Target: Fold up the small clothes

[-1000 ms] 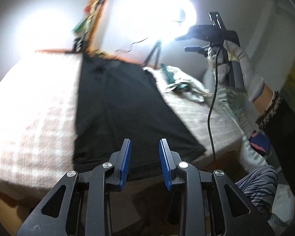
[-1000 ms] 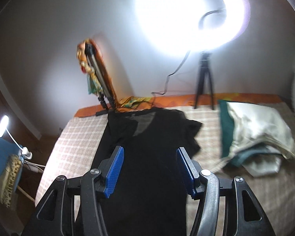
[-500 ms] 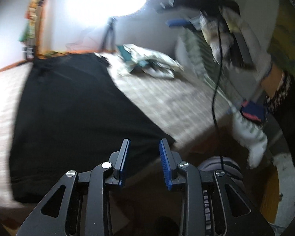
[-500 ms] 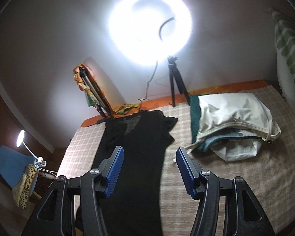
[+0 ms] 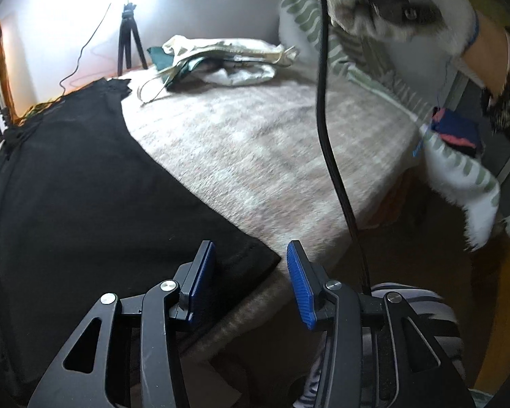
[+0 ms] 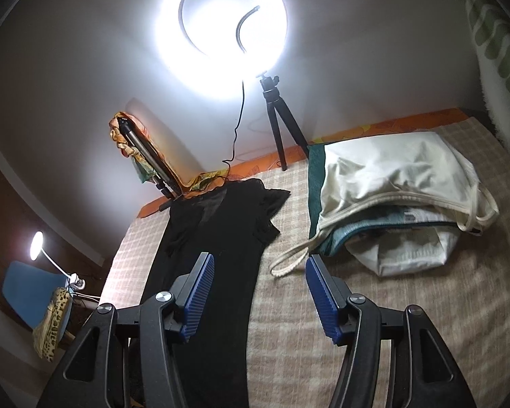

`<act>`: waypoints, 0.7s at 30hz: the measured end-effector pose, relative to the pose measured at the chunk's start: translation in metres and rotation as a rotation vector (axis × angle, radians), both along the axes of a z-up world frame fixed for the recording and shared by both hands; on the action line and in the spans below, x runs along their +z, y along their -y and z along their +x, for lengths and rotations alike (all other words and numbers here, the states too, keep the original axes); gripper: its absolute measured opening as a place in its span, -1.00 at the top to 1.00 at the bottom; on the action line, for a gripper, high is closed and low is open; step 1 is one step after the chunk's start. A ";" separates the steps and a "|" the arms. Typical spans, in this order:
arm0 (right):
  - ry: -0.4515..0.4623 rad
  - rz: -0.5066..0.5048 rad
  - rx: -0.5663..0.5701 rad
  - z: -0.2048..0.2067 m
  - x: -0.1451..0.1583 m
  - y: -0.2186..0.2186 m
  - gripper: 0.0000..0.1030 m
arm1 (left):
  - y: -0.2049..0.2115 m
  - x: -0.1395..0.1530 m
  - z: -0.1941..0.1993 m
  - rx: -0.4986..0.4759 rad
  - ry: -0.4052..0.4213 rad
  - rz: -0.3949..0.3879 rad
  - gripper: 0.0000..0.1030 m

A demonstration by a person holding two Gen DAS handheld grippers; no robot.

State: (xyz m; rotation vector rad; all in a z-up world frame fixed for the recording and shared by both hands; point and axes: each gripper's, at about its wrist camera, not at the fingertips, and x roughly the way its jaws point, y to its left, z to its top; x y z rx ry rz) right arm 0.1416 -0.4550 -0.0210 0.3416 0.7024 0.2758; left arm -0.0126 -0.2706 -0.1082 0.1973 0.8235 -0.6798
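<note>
Meanwhile, left gripper [image 5: 251,282], jaws opening and empty, hovers above the hem corner of a flat black fabric garment [image 5: 85,210] on the checked beige bedspread [image 5: 255,156]; right gripper [image 6: 260,292] gapes empty, garment at eleven o'clock.

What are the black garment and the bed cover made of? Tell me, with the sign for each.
Black garment: looks like thin, matte knit fabric; it lies limp and flat, and seems sheer near the neckline.
Bed cover: probably a woven or brushed blanket, matte and fuzzy-looking, with a pale beige check pattern. Blur leaves the weave uncertain.
</note>
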 end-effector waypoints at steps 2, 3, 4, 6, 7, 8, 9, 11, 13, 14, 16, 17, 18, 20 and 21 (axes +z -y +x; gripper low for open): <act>-0.011 0.016 0.015 0.014 -0.005 0.000 -0.16 | -0.001 -0.004 0.003 0.012 0.004 -0.003 0.18; -0.016 0.023 0.020 0.020 -0.008 0.000 -0.16 | -0.002 -0.004 0.004 0.013 0.009 -0.001 0.28; -0.024 0.030 0.029 0.029 -0.011 -0.001 -0.16 | -0.004 -0.004 0.005 0.022 0.020 -0.002 0.37; -0.032 0.032 0.045 0.041 -0.015 -0.005 -0.16 | -0.006 -0.005 0.008 0.034 0.033 -0.007 0.79; -0.035 0.033 0.052 0.045 -0.016 -0.007 -0.16 | -0.010 -0.006 0.012 0.037 0.024 -0.031 0.82; -0.040 0.034 0.063 0.052 -0.018 -0.010 -0.16 | -0.016 -0.006 0.016 0.044 -0.003 -0.069 0.87; -0.044 0.035 0.072 0.057 -0.020 -0.012 -0.16 | -0.024 -0.006 0.020 0.062 -0.039 -0.114 0.88; -0.051 0.039 0.087 0.067 -0.024 -0.017 -0.16 | -0.038 -0.005 0.027 0.107 -0.099 -0.182 0.89; -0.058 0.053 0.100 0.079 -0.030 -0.022 -0.16 | -0.052 -0.001 0.029 0.147 -0.130 -0.241 0.90; -0.063 0.061 0.104 0.084 -0.033 -0.024 -0.16 | -0.058 0.001 0.029 0.164 -0.134 -0.259 0.90; -0.083 0.077 0.106 0.099 -0.043 -0.031 -0.16 | -0.065 0.007 0.029 0.186 -0.127 -0.277 0.90; -0.092 0.084 0.107 0.105 -0.047 -0.034 -0.16 | -0.068 0.009 0.029 0.194 -0.122 -0.282 0.90; -0.105 0.087 0.111 0.114 -0.052 -0.040 -0.16 | -0.071 0.011 0.029 0.201 -0.119 -0.289 0.90; -0.124 0.077 0.121 0.127 -0.060 -0.050 -0.16 | -0.074 0.015 0.026 0.207 -0.111 -0.299 0.90; -0.133 0.063 0.126 0.136 -0.065 -0.057 -0.16 | -0.074 0.016 0.026 0.209 -0.107 -0.300 0.90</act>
